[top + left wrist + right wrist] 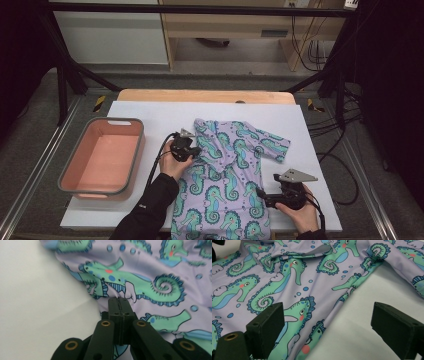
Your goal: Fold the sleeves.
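A lilac child's garment point(227, 172) printed with green seahorses lies spread on the white-covered table point(150, 112), its hem hanging over the near edge. My left gripper point(193, 150) sits at the garment's left side near the folded-in sleeve. In the left gripper view its jaws are pressed together point(119, 301) on a puckered bit of the garment's point(150, 272) edge. My right gripper point(262, 196) rests at the garment's right edge low down. Its jaws stand wide apart point(324, 322), the left one over the garment point(287, 275), the right one over bare table.
A pink bin with a grey rim point(70, 167) stands empty at the table's left. The garment's right sleeve point(275, 145) reaches toward the right. Bare white cover lies behind the garment and along the right edge point(320, 200). Cables hang off the table's right side.
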